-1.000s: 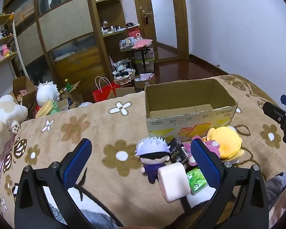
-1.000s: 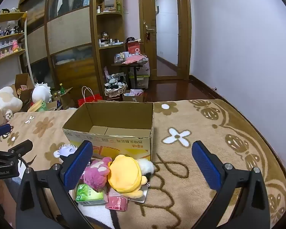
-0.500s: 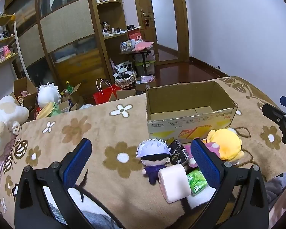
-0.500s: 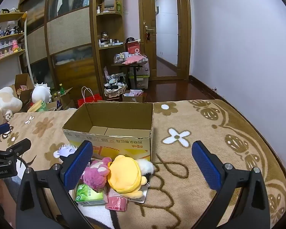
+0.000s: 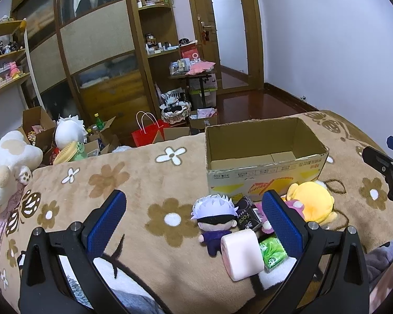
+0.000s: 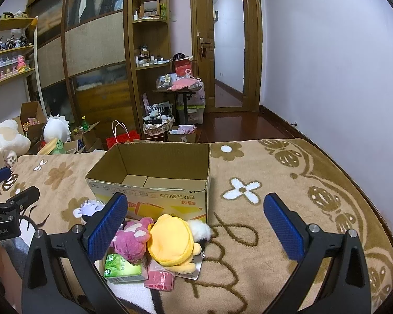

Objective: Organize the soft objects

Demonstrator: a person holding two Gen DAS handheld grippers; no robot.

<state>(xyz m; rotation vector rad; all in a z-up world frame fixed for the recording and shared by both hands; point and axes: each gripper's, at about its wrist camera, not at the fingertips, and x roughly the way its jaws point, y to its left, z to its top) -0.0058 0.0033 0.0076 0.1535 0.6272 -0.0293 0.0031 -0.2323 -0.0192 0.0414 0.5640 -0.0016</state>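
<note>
An open, empty cardboard box [image 5: 264, 157] [image 6: 154, 175] stands on a brown flowered blanket. In front of it lies a pile: a white-haired blindfolded doll [image 5: 216, 218], a pink foam block [image 5: 242, 253], a black packet [image 5: 247, 217], a green tissue pack [image 5: 272, 253] [image 6: 123, 267], a pink plush [image 6: 132, 238], a yellow plush [image 5: 310, 204] [image 6: 171, 240] and a pink pack [image 6: 159, 277]. My left gripper [image 5: 196, 219] is open, above and before the doll. My right gripper [image 6: 194, 227] is open, over the yellow plush.
The blanket [image 6: 275, 209] stretches to the right of the box. A large white plush [image 5: 5, 162] lies at the left edge. Beyond the bed are cardboard boxes, a red bag [image 5: 146, 133], shelves and a door.
The left view has pulled back and risen slightly, so the pile sits a little lower. The right gripper has barely moved. Both stay open.
</note>
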